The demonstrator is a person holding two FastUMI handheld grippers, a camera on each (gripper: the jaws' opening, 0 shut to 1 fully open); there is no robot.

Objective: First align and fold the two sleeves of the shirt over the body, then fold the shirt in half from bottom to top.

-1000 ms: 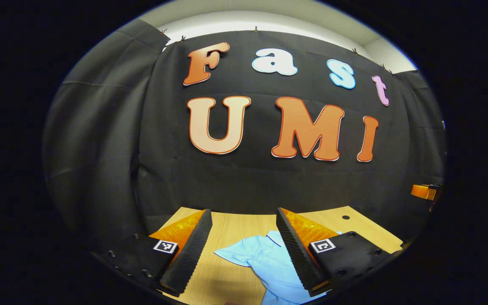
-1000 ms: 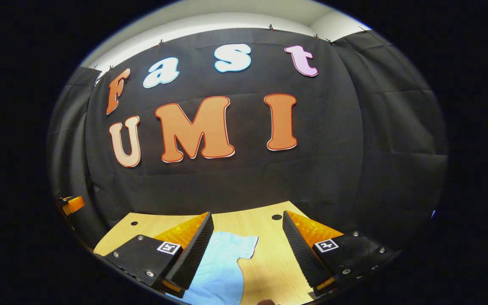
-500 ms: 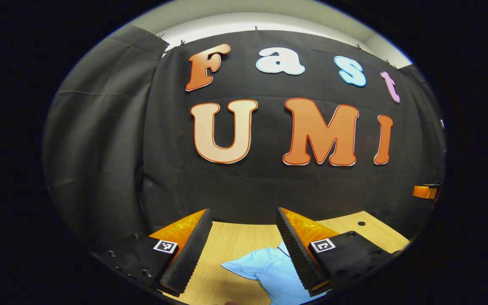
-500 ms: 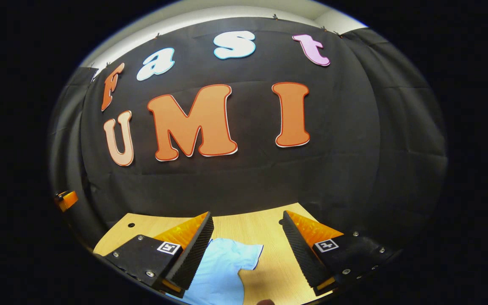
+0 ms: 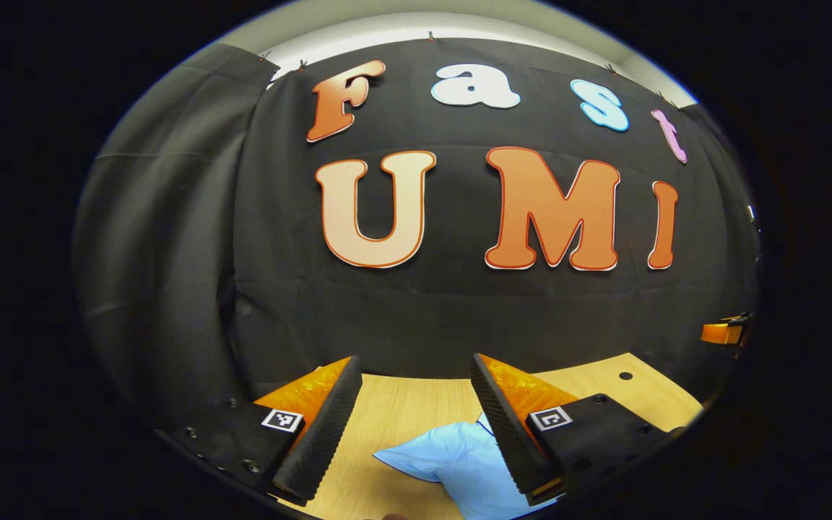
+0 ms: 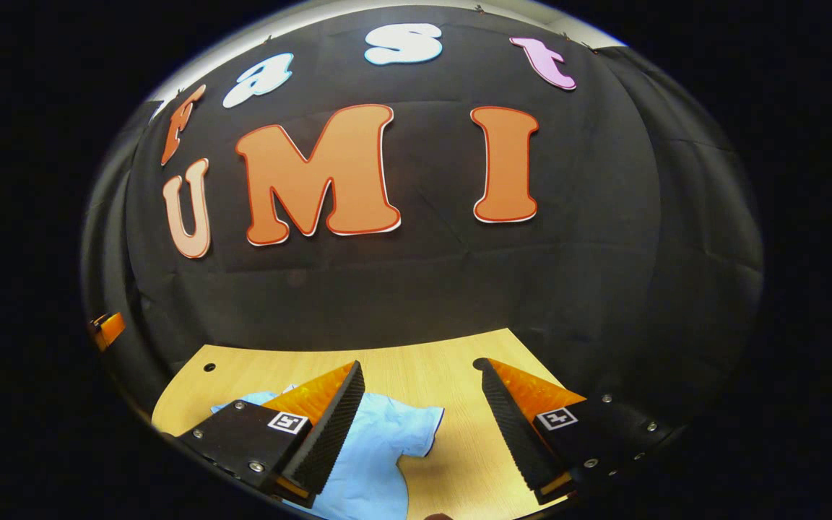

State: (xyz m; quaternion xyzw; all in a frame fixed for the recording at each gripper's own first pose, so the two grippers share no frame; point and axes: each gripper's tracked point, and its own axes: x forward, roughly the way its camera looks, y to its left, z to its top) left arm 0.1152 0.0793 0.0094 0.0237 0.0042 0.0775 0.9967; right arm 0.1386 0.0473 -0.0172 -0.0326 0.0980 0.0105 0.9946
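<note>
Lower middle, left gripper view: left gripper (image 5: 413, 426) hangs above the surface (image 5: 401, 404), jaws wide apart, nothing between them.
Lower middle, right gripper view: right gripper (image 6: 419, 426) also held over the surface (image 6: 416, 361), fingers spread, empty.
Shirt: light blue shirt (image 5: 459, 462) lies on the surface at the bottom of the left gripper view, one sleeve (image 5: 405, 456) pointing left, partly behind the right-hand finger; in the right gripper view the shirt (image 6: 373, 462) sits lower left, its sleeve (image 6: 416, 426) reaching between the fingers.
Writing: square black-and-white markers (image 5: 282, 420) on the finger mounts; no readable brand.
Edges: an orange part (image 5: 721, 333) at far right of the left gripper view, another (image 6: 107, 328) at far left of the right gripper view.
</note>
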